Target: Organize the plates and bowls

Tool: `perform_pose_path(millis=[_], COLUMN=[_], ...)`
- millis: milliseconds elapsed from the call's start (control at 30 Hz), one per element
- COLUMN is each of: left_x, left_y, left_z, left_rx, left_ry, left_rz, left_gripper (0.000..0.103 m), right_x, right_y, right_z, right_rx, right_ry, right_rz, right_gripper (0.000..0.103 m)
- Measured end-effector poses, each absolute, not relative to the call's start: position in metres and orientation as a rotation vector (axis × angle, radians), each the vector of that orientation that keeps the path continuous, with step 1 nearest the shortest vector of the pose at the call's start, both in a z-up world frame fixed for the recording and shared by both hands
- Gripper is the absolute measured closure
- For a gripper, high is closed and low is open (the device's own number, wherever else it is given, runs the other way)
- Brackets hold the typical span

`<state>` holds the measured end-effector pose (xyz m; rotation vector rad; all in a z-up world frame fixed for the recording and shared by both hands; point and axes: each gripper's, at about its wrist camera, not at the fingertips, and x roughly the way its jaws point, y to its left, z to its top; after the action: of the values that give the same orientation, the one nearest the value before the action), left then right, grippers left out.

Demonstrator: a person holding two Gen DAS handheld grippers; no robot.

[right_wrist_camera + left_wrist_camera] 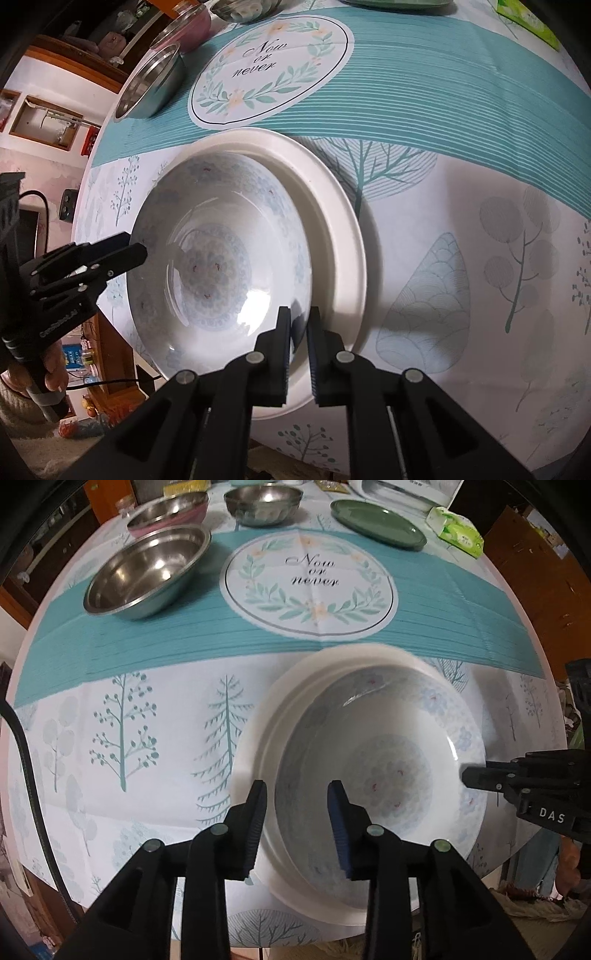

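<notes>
- The white floral-patterned ceramic bowl (221, 258) sits in the plain white round plate (343, 221) near the surface's front edge; lower it level and centred.
- Right gripper (298, 328): jaws narrowly parted, pinching the bowl's rim.
- Left gripper (297, 812): jaws spread, straddling the bowl's rim, apparently not gripping.

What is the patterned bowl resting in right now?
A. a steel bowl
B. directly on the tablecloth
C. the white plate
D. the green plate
C: the patterned bowl sits inside the white plate, whose rim shows around it in both wrist views, while the right gripper pinches the bowl's near rim.
</notes>
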<state>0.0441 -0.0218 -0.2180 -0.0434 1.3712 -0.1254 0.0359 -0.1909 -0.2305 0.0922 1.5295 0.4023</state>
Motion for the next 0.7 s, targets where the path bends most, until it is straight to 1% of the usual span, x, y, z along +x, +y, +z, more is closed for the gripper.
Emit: perform_pose_path(millis=[167, 233, 267, 300, 400, 467, 600, 700], left_x=[0.041, 0.040, 0.040, 0.039, 0.041, 0.043, 0.055, 0.073], left_y=[-0.025, -0.025, -0.024, -0.024, -0.026, -0.027, -0.030, -0.034], left_z=[-0.206, -0.201, -0.199, -0.196, -0.189, -0.183, -0.160, -0.138], left_rx=[-0.007, 0.002, 0.003, 0.001, 0.006, 0.003, 0.015, 0.029], left_ry=[1.337, 1.326, 1.320, 1.312, 1.300, 1.295, 1.264, 1.222], left_rz=[-0.122, -0.121, -0.120, -0.118, -0.120, -0.128, -0.154, -0.183], left_gripper=[0.065, 0.060, 0.052, 0.047, 0.041, 0.039, 0.032, 0.028], right_x=[0.035, 0.035, 0.035, 0.034, 0.033, 0.033, 0.036, 0.045], right_y=[-0.190, -0.189, -0.189, -0.189, -0.191, -0.192, -0.194, -0.197], right_z=[-0.227, -0.225, -0.224, -0.223, -0.217, -0.210, -0.190, -0.173], right_rx=[0.068, 0.056, 0.053, 0.049, 0.050, 0.049, 0.026, 0.023], right_ry=[1.526, 1.524, 1.523, 1.523, 1.513, 1.499, 1.450, 1.407], right_rz=[0.397, 0.396, 0.396, 0.397, 0.406, 0.413, 0.414, 0.408], right_gripper=[0.093, 0.093, 0.093, 0.093, 0.090, 0.089, 0.089, 0.089])
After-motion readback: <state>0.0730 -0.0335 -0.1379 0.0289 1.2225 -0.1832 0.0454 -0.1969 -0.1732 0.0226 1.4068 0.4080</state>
